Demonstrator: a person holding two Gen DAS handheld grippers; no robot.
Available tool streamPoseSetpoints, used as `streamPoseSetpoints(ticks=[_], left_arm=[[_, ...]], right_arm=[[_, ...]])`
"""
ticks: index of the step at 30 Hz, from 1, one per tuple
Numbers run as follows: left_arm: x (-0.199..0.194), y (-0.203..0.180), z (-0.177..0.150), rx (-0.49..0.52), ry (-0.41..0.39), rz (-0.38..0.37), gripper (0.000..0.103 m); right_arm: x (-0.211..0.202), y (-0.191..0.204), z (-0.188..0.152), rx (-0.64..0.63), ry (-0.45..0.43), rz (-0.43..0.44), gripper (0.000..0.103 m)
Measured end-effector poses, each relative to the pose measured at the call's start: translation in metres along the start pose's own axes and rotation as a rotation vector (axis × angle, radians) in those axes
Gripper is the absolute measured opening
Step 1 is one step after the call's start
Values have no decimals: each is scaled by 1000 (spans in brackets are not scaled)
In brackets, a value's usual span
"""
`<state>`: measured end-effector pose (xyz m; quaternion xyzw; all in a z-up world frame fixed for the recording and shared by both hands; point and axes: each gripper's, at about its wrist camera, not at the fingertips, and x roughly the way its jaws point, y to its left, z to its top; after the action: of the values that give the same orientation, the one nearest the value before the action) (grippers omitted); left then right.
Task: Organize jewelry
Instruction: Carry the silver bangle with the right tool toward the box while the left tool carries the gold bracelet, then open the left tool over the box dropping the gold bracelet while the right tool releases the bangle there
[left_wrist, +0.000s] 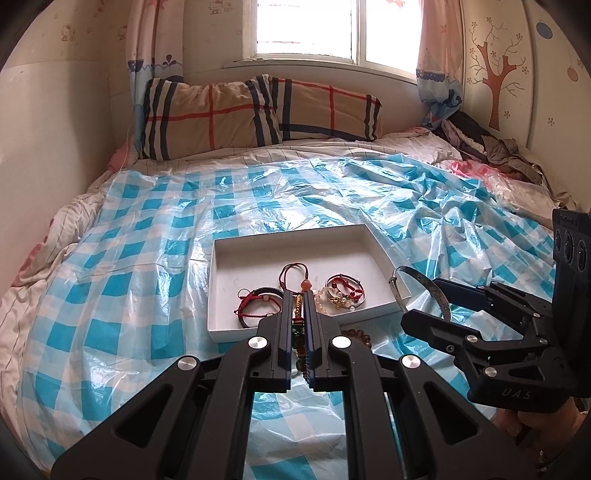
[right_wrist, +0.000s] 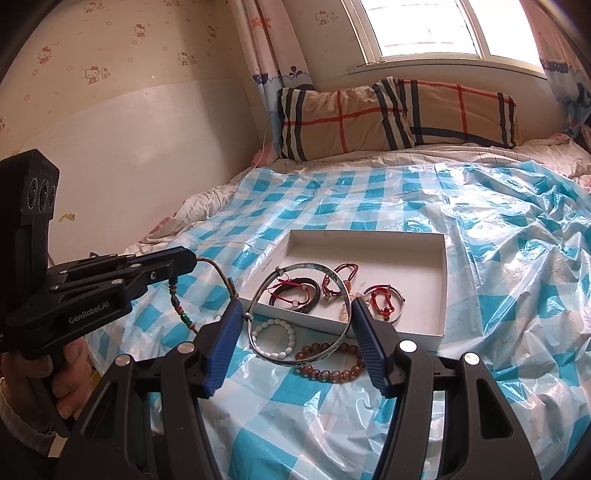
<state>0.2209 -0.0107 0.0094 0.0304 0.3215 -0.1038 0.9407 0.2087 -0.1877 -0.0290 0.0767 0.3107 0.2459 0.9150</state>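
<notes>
1. left gripper (left_wrist: 299, 295): jaws closed on a beaded cord bracelet (right_wrist: 181, 306), pinched near one end; remainder hanging below the fingers, clear of the bed, in the right wrist view.
2. right gripper (right_wrist: 295, 314): jaws part-way apart, clamped across a patterned bangle (right_wrist: 314, 267); blue pads (right_wrist: 225, 332) pressing on opposite sides of the ring; bangle held tilted, far edge above the near wall of the tray.
3. white tray (left_wrist: 295, 238): resting on the blue-checked plastic sheet (left_wrist: 147, 258) covering the bed; both grippers just in front of its near edge.
4. inside tray: dark bangle with red cord (right_wrist: 295, 293) at left, red-cord necklace with orange bead (left_wrist: 295, 275) in the middle, silver rings with red beads (left_wrist: 341, 290) at right.
5. outside tray, on the sheet just beside the near wall: white bead bracelet (right_wrist: 275, 338) and brown bead bracelet (right_wrist: 330, 363), touching or nearly so.
6. plaid pillows (left_wrist: 258, 110) at the head of the bed, well apart from the tray.
</notes>
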Motion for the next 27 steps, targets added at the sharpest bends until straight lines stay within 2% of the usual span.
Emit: streamPoseSetpoints(ticks=[12,18,27], left_arm=[[1,-1,2,-8,-1,-7,6],[14,12,11,-49,3,-39,6],[29,26,22,-56,-4,-44,5]], right_arm=[[5,-1,1,1,1,1,59],[12,-2,0,-5,7,-3,59],[35,-9,3,-6,31,-7,59]])
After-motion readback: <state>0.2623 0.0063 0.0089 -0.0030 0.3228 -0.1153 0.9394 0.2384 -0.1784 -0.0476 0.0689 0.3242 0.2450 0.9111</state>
